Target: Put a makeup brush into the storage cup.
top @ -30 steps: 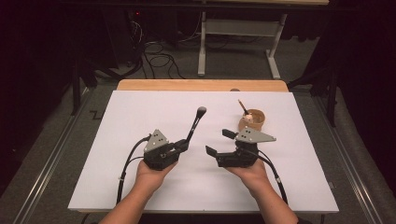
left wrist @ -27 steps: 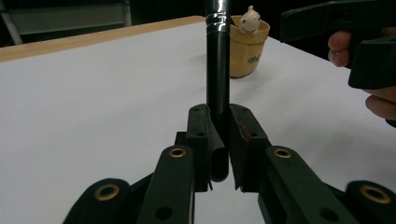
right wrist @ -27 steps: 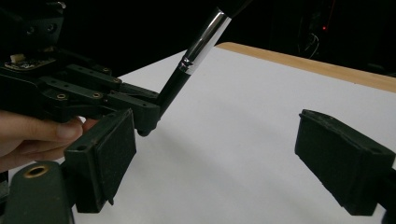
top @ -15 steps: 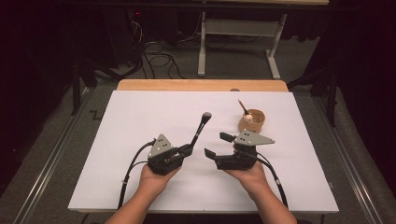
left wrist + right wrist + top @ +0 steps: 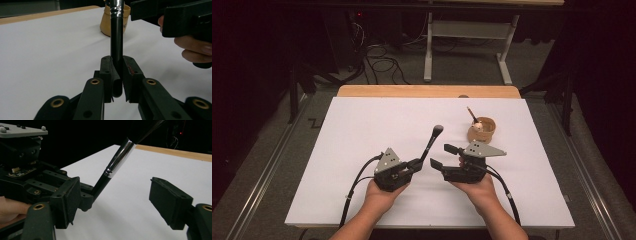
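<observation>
Here the left gripper [image 5: 419, 163] pinches the makeup brush [image 5: 432, 140] while the right gripper's [image 5: 444, 155] jaws, spread, have just been closing beside it; a handover seems next.

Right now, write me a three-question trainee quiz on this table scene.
1. True or false: the left gripper is shut on the black brush.
2. What stands in the wooden cup? A: a small brush. B: a spoon. C: scissors.
3. The right gripper has its jaws ____, with nothing pressed between them.

Key: 1 true: its pads clamp the brush handle. 2 A. 3 open: they have just been closing, yet the pads stand apart, the brush handle rising beyond them, untouched, in the right gripper view.
</observation>
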A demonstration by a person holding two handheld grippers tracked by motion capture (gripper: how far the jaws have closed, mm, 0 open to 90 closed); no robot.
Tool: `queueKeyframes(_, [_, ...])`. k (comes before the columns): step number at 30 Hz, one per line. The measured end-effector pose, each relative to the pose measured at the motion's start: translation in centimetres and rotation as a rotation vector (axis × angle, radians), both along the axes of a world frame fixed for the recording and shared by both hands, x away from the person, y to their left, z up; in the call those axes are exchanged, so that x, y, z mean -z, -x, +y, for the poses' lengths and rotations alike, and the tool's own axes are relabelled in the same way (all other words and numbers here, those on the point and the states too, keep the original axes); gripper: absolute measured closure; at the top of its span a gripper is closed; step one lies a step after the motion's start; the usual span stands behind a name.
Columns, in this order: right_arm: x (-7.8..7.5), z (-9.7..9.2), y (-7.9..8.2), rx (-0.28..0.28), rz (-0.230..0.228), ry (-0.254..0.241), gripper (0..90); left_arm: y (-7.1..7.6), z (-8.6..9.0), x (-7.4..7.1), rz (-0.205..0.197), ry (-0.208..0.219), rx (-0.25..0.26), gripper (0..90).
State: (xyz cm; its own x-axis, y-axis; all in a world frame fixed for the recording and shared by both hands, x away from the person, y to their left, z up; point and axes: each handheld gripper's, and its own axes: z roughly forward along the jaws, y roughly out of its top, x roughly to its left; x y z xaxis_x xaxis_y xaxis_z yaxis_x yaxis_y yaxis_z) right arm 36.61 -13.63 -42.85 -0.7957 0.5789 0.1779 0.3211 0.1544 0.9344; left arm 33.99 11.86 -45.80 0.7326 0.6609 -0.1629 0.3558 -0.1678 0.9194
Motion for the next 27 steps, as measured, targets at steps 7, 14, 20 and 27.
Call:
queueKeyframes(7, [0.0, 0.0, 0.0, -0.003, 0.014, -0.034, 30.8, 0.1, -0.1, 0.1, 0.001, 0.002, 0.008, 79.3])
queueKeyframes(14, [0.2, -0.1, 0.0, -0.006, 0.039, -0.066, 33.2, 0.2, -0.3, 0.3, 0.003, 0.009, 0.010, 79.3])
queueKeyframes(20, [0.3, -0.2, -0.1, -0.001, 0.058, -0.106, 36.0, 0.3, -0.5, 0.4, 0.003, 0.011, 0.014, 79.3])
queueKeyframes(27, [0.4, -0.4, -0.2, -0.005, 0.057, -0.124, 41.2, 0.6, -1.1, 0.5, 0.006, 0.011, 0.031, 79.2])
